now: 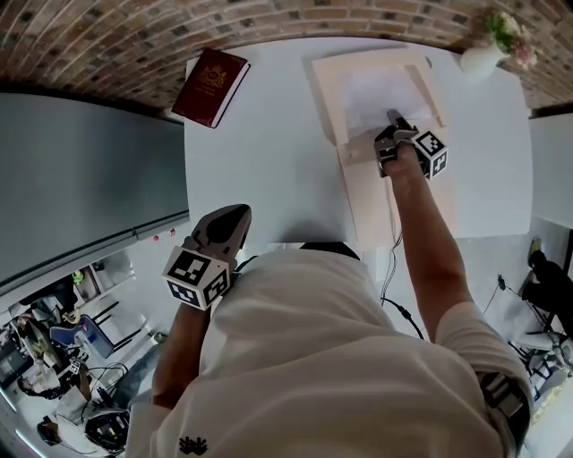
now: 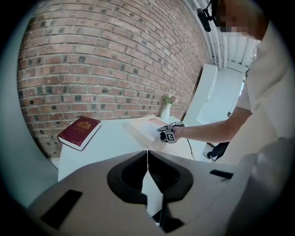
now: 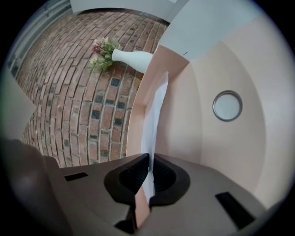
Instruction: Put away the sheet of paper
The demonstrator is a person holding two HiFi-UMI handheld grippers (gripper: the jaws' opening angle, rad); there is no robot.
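White paper sheet (image 3: pixel 154 115) inside pink folder (image 3: pixel 198 138)

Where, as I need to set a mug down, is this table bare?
Bare table lies between the red book and the pink folder, down to the near edge by the left gripper. The right side is crowded: folder, right gripper holding the sheet of paper, vase in the corner.

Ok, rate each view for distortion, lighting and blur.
Head view: strong fisheye bows the brick wall and white table edges; light even, no glare. Left gripper view: dark round vignette, left tool near the lens soft, red book sharp. Right gripper view: same vignette, picture rolled so the vase lies sideways; sheet of paper in the right tool bright.
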